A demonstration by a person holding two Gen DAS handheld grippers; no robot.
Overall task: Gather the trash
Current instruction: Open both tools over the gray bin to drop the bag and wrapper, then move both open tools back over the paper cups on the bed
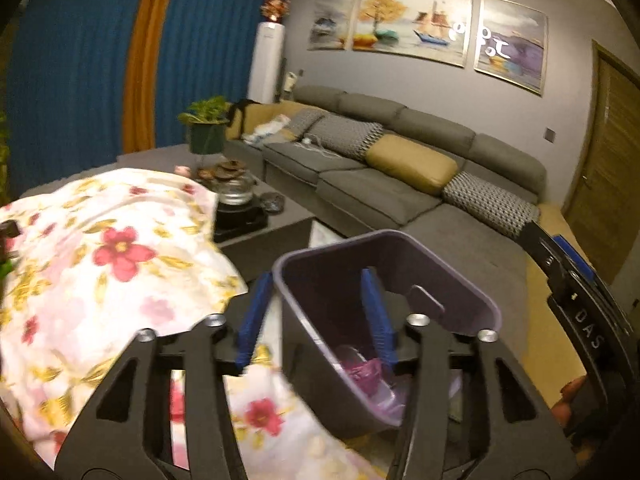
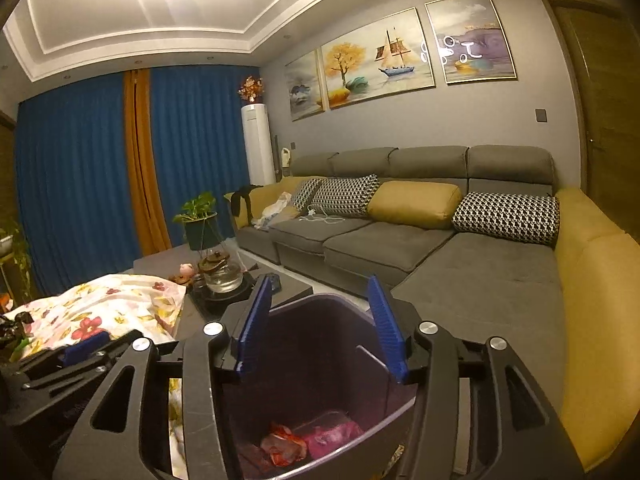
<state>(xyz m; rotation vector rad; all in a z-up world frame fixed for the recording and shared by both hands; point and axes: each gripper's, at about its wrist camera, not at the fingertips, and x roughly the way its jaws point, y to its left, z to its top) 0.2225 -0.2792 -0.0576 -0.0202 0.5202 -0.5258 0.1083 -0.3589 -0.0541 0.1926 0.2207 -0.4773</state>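
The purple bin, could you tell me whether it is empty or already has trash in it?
Not empty. The purple bin holds crumpled wrappers, pink and red-orange, lying at its bottom; most of it is unfilled. Both views show them.

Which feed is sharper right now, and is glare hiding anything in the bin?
Right wrist view is sharper: bin and wrappers read clearly, with ceiling lights blown out overhead. Left wrist view is motion-blurred on the floral cloth and bin. No glare inside the bin; both views warp at the edges.

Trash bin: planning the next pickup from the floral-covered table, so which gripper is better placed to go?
Left, probably. The left gripper is open and empty beside the floral cloth; the right gripper hangs open over the trash bin, farther from the cloth.
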